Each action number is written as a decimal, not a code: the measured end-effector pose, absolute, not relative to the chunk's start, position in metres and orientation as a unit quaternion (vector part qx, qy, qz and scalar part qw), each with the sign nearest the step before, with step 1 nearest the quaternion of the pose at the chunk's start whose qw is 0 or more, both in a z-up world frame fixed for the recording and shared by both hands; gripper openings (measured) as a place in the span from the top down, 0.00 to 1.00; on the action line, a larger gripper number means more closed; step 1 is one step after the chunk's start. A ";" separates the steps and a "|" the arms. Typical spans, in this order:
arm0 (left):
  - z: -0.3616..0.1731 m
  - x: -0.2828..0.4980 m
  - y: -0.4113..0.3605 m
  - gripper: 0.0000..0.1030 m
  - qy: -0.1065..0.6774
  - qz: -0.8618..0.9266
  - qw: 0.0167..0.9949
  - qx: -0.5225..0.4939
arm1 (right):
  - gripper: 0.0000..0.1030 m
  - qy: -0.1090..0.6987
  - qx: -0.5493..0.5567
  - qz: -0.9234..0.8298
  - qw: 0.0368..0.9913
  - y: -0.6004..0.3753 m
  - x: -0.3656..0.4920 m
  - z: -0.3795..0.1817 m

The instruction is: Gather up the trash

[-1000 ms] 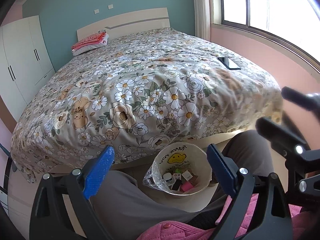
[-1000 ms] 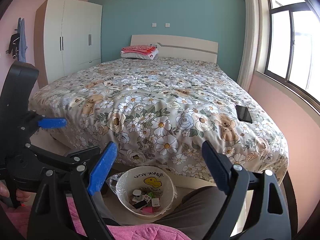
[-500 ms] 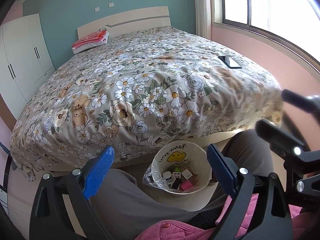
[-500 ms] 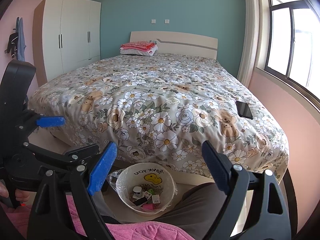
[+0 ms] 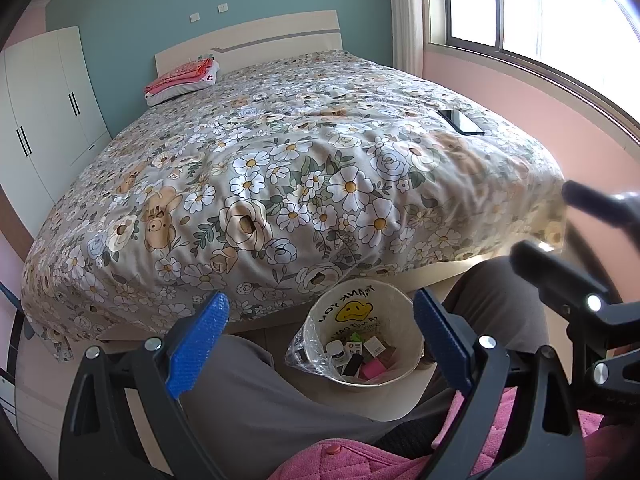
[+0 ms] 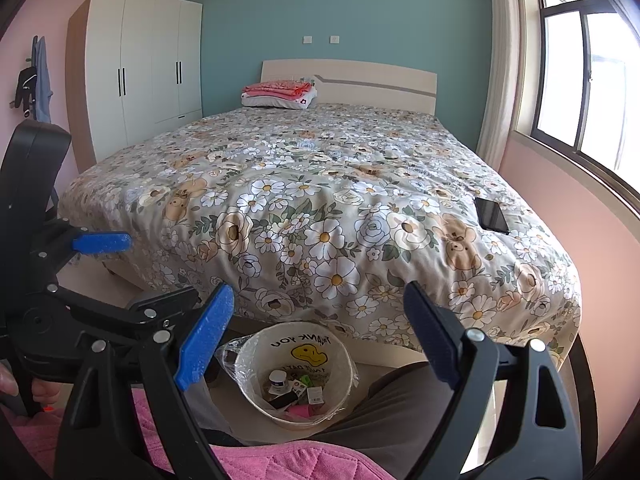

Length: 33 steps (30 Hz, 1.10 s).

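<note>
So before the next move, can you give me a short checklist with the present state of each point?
1. Left gripper open and holding nothing: ok.
2. Right gripper open and holding nothing: ok.
3. Bin upright on the floor at the foot of the bed, between the person's legs: ok.
4. Bin has room: ok, the trash covers only the bottom.
5. Bin liner in place: cannot tell, it bunches at one side of the rim.
6. Trash left to collect: cannot tell. Only a phone and folded clothes lie on the bed.
</note>
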<state>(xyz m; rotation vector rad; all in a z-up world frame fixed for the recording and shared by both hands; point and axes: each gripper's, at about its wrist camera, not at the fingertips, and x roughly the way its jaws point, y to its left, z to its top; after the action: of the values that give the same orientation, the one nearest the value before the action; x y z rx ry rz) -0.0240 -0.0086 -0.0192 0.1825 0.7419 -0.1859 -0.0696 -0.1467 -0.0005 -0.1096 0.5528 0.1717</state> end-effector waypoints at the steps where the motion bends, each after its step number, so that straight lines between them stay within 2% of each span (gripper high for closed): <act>1: -0.020 -0.025 -0.008 0.08 0.362 -0.090 0.924 0.089 | 0.17 0.272 -0.055 0.084 0.957 -0.147 -0.069 0.000; 33: -0.022 -0.024 -0.008 0.08 0.364 -0.090 0.923 0.090 | 0.17 0.279 -0.051 0.084 0.955 -0.148 -0.069 -0.006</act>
<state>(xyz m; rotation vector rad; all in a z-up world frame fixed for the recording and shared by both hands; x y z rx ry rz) -0.0240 -0.0080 -0.0222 0.1853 0.7475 -0.1846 -0.0693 -0.1480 -0.0064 -0.1037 0.5659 0.1705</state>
